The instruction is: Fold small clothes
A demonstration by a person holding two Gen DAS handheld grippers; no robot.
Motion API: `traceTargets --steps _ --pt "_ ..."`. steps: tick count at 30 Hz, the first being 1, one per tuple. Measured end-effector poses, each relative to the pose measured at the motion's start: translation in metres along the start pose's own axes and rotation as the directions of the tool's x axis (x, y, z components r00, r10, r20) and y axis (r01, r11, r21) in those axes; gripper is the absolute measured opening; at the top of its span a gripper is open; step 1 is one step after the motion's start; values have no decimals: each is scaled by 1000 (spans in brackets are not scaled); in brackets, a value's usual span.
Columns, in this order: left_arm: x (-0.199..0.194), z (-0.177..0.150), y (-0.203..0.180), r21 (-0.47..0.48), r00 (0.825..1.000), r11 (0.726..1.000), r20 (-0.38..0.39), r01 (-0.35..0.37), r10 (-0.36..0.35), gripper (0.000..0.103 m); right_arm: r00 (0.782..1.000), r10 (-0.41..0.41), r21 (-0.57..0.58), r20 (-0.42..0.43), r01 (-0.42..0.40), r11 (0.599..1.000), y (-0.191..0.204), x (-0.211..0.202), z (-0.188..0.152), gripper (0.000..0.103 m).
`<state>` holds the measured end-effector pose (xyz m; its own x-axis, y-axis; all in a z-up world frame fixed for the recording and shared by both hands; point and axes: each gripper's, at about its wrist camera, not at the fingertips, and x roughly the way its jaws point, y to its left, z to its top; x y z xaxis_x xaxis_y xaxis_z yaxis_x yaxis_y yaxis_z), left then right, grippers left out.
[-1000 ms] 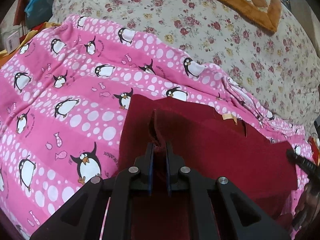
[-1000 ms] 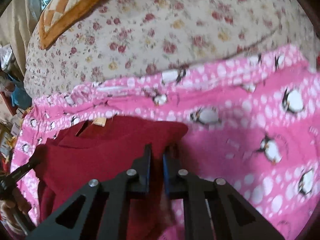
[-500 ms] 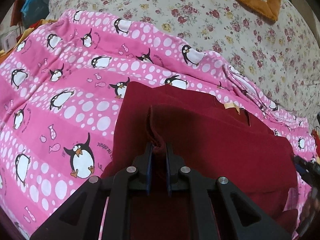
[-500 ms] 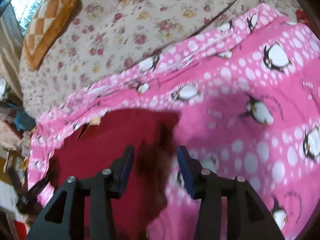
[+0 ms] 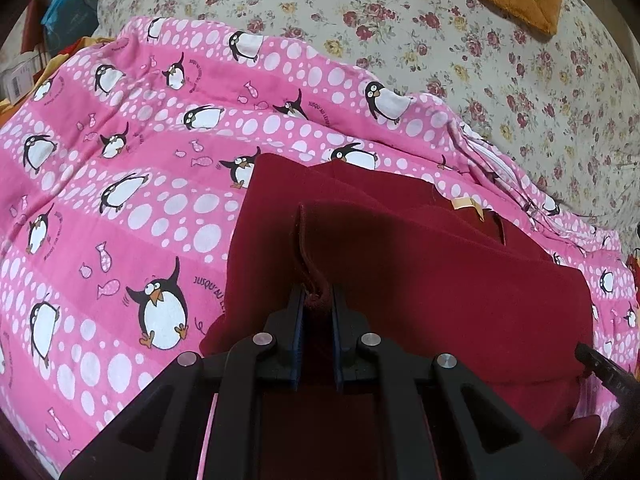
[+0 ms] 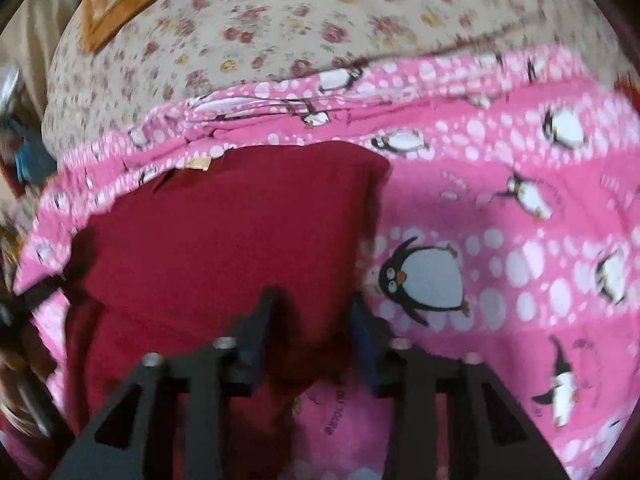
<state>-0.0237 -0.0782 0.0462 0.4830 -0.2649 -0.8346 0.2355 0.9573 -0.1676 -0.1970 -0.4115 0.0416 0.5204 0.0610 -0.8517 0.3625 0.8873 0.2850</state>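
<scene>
Left tool (image 5: 318,300) pinches a raised hem of the dark red garment (image 5: 420,264) lying on the pink penguin blanket (image 5: 120,208) over the flowered bed (image 5: 460,48), while the right tool (image 6: 312,312) is closing, pads astride the garment's edge without pressing it.

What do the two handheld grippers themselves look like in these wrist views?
Both are alike. The left gripper and right gripper have matte black angular linkage arms with triangular cut-outs, round silver pivot pins, and dark blue pads lining the inner finger faces. No cables, markings or sleeves show.
</scene>
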Motion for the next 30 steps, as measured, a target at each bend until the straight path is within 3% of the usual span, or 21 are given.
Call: traceTargets --steps 4,11,13,16,20,21,24,30 --pt "0 0 -1 2 1000 1000 -1 -1 1 0 998 -55 -72 23 57 996 7 -8 0 15" --pt "1 -1 -2 11 1000 1000 -10 -3 3 0 993 -109 -36 49 111 993 -12 -19 5 4" --pt "1 -1 -2 11 1000 1000 -10 -1 2 0 982 -182 -42 46 184 982 -18 -15 4 0" --pt "2 -1 0 8 1000 1000 -12 2 -2 0 992 -121 30 26 121 992 -37 -15 1 0" --pt "2 -1 0 14 1000 1000 -9 -5 6 0 989 -138 14 44 138 990 -36 -23 -3 0" --pt "2 -2 -1 15 1000 1000 -9 -7 8 0 989 -138 16 46 137 990 -35 -25 -3 3" --pt "2 -2 0 13 1000 1000 -10 -5 5 0 990 -130 38 57 128 991 -33 -33 -3 25" --pt "2 -3 0 7 1000 1000 -15 1 -1 0 995 -76 32 62 74 997 -16 -43 -2 37"
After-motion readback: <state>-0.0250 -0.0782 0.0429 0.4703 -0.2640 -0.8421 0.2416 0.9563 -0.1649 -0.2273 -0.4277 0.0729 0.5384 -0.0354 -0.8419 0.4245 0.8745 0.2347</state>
